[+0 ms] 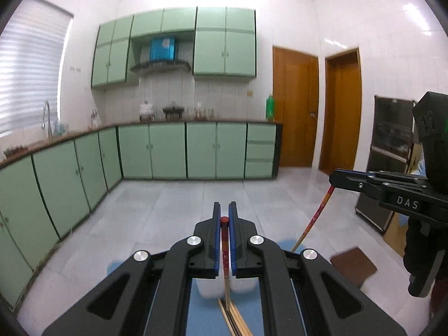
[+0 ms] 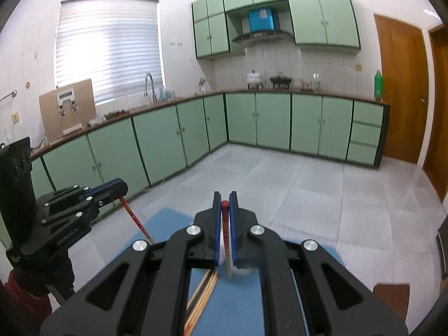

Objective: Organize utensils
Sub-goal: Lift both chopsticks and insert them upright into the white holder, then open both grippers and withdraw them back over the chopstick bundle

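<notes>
Left wrist view: my left tongs (image 1: 224,212) and right tongs (image 2: 224,201) are each gripping a red chopstick (image 1: 224,240); more chopsticks (image 2: 205,288) are waiting on the blue mat (image 2: 240,302).

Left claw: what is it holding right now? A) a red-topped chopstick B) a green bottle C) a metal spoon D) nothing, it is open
A: the left claw is shut on a red-topped chopstick, whose red end sticks up between the blue pads.
</notes>
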Demonstrator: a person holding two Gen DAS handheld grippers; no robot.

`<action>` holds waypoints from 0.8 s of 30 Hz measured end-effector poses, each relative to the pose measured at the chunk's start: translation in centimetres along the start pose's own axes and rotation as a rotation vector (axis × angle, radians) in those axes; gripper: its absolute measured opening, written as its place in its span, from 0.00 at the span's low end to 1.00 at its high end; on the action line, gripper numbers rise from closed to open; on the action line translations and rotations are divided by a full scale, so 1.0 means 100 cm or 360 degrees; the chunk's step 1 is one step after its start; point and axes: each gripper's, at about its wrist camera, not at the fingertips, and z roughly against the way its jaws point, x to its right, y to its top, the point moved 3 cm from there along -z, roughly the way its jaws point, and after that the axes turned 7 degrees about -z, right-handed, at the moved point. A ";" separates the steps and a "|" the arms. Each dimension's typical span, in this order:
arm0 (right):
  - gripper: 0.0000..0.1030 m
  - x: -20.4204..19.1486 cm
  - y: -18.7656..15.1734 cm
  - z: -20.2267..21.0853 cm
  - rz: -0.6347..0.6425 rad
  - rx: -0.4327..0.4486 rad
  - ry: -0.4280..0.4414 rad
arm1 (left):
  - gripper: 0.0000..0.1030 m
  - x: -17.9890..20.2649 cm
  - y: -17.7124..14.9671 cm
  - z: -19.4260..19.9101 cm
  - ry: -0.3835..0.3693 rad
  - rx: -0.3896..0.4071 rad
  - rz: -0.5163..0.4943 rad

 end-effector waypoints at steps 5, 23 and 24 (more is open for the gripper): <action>0.05 0.008 0.036 -0.017 -0.0002 0.0087 -0.0011 | 0.05 -0.004 0.033 -0.021 0.0080 0.0120 -0.0030; 0.10 0.026 -0.025 -0.115 -0.0084 -0.0219 -0.0127 | 0.20 -0.006 -0.030 -0.123 0.0010 -0.0237 0.0007; 0.17 0.026 -0.025 -0.111 -0.0088 -0.0205 -0.0131 | 0.25 -0.008 -0.030 -0.121 0.0012 -0.0233 0.0010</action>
